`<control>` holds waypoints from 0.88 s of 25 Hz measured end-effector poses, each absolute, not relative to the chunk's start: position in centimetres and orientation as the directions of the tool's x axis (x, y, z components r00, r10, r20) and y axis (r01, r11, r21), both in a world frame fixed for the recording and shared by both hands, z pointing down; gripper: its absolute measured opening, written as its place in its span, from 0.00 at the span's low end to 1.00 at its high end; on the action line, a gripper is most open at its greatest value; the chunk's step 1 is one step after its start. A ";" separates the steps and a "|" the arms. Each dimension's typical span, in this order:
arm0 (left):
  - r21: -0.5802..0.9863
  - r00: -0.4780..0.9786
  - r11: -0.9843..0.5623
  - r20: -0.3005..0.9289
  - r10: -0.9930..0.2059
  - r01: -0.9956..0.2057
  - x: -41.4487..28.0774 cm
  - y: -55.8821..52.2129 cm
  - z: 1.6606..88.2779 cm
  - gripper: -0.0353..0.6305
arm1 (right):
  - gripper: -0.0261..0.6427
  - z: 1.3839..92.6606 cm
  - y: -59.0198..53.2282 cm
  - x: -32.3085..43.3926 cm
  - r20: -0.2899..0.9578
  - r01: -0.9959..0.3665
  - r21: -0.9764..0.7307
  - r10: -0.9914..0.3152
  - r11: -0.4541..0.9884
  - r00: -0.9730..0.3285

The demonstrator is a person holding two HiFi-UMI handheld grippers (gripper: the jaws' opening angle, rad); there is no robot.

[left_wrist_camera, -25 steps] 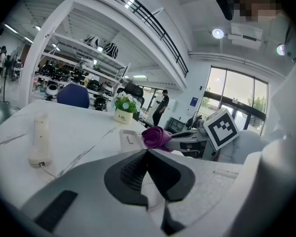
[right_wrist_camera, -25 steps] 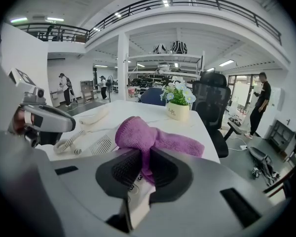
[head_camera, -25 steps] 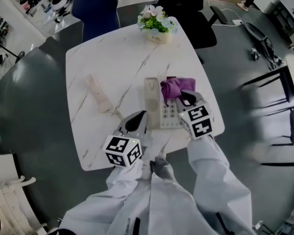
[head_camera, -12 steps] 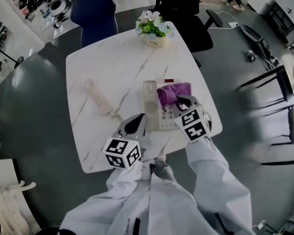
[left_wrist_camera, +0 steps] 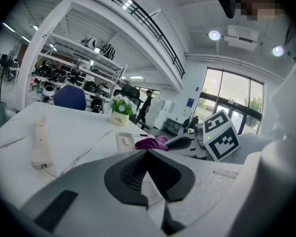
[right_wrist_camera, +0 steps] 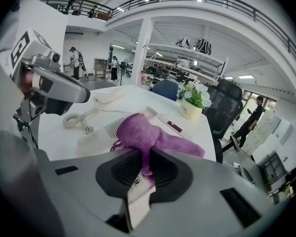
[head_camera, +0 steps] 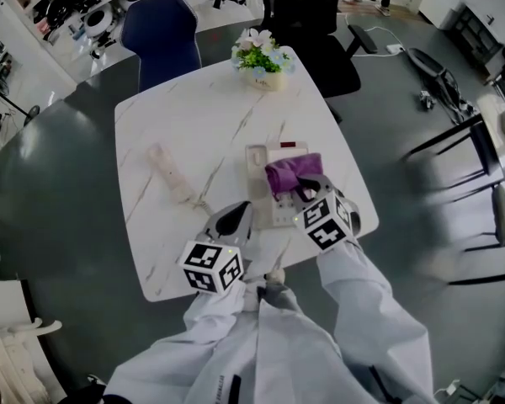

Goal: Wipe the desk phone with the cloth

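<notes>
The beige desk phone (head_camera: 261, 194) lies near the table's front edge, its cradle bare. Its handset (head_camera: 170, 173) rests on the tabletop to the left, joined by a coiled cord (right_wrist_camera: 75, 119). My right gripper (head_camera: 305, 192) is shut on a purple cloth (head_camera: 291, 173), which is bunched over the phone's keypad; in the right gripper view the cloth (right_wrist_camera: 144, 134) drapes forward from the jaws over the phone (right_wrist_camera: 99, 135). My left gripper (head_camera: 234, 220) is shut and holds nothing, just left of the phone's near end. The left gripper view shows the phone (left_wrist_camera: 125, 141) and cloth (left_wrist_camera: 151, 143) ahead.
A white pot of flowers (head_camera: 265, 57) stands at the far edge of the white marble table (head_camera: 202, 116). A blue chair (head_camera: 158, 23) and a black office chair (head_camera: 316, 19) sit behind the table. Dark chairs (head_camera: 467, 141) stand to the right on the grey floor.
My right gripper has drawn the purple cloth along the phone toward me, uncovering the phone's far end with its red strip. The left gripper has stayed put.
</notes>
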State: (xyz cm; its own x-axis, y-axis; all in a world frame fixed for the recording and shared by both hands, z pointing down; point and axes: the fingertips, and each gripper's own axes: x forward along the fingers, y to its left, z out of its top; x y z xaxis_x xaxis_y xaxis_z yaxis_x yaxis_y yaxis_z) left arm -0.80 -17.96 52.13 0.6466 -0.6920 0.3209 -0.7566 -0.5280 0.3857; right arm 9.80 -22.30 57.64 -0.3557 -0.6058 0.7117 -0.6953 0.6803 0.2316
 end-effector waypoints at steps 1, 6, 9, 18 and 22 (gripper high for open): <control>0.386 0.649 -0.530 0.321 -0.690 -0.755 -0.8 -17.8 52.1 0.05 | 0.09 57.8 -22.2 9.8 0.715 -0.692 0.233 -0.603 0.683 -0.354; 0.387 0.652 -0.533 0.322 -0.686 -0.752 -0.8 -17.2 52.0 0.05 | 0.09 58.1 -21.0 9.4 0.733 -0.671 0.241 -0.584 0.701 -0.348; 0.385 0.655 -0.538 0.319 -0.685 -0.750 -0.7 -16.9 51.6 0.05 | 0.09 58.1 -20.4 9.5 0.741 -0.660 0.252 -0.580 0.707 -0.338; 0.382 0.661 -0.547 0.315 -0.681 -0.745 -0.7 -16.2 51.7 0.05 | 0.09 58.8 -19.2 9.4 0.749 -0.648 0.254 -0.570 0.718 -0.337; 0.383 0.662 -0.547 0.314 -0.681 -0.744 -0.9 -15.8 51.4 0.05 | 0.09 58.8 -18.5 9.4 0.759 -0.647 0.251 -0.561 0.720 -0.330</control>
State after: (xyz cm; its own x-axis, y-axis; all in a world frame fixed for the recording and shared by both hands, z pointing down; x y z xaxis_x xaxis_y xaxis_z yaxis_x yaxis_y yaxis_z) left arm -0.85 -15.77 51.40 0.6619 -0.6809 0.3136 -0.7443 -0.5473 0.3826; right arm 9.37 -18.47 58.83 -0.3300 -0.5615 0.7588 -0.6470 0.7199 0.2513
